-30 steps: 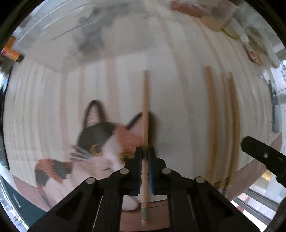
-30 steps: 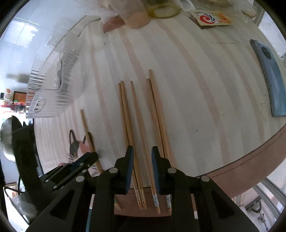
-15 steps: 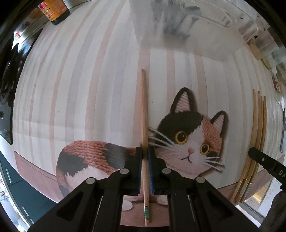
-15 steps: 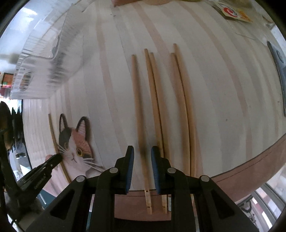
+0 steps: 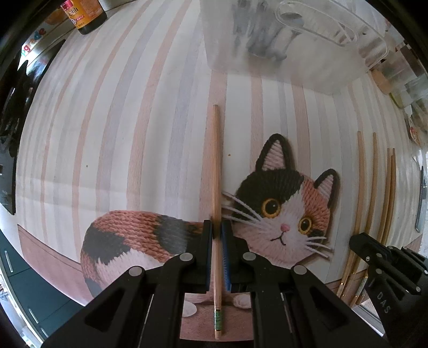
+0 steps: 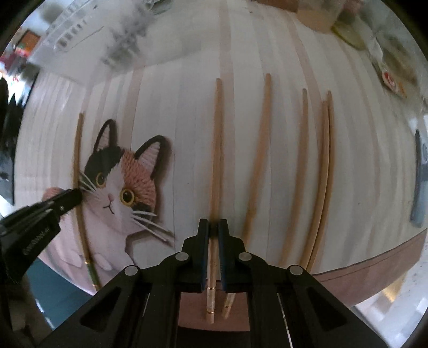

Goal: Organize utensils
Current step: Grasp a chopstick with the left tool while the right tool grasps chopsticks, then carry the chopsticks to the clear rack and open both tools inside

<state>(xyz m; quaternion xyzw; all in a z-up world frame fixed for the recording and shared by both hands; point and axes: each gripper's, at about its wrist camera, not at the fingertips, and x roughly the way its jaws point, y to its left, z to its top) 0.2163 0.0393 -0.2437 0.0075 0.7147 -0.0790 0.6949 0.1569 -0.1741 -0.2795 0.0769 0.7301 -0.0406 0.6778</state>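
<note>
My left gripper (image 5: 216, 230) is shut on a wooden chopstick (image 5: 216, 166) with a green band near its butt end, held over the cat picture (image 5: 283, 211) on the tablecloth. My right gripper (image 6: 213, 227) is shut on another wooden chopstick (image 6: 217, 150), pale-banded at its butt. Several more chopsticks (image 6: 302, 171) lie side by side on the cloth to the right of it; they also show at the right of the left wrist view (image 5: 374, 192). A clear plastic bin (image 5: 289, 40) stands at the far side with metal utensils blurred inside.
A dark sauce bottle (image 5: 85, 16) stands at the far left. A grey-blue flat object (image 6: 421, 182) lies at the right. Packets and jars (image 6: 388, 80) crowd the far right. The table's brown edge (image 6: 374, 270) runs close below the grippers.
The right gripper has moved left and closed on the leftmost chopstick of the row. The left gripper has stayed shut on its chopstick and drifted slightly toward the bin.
</note>
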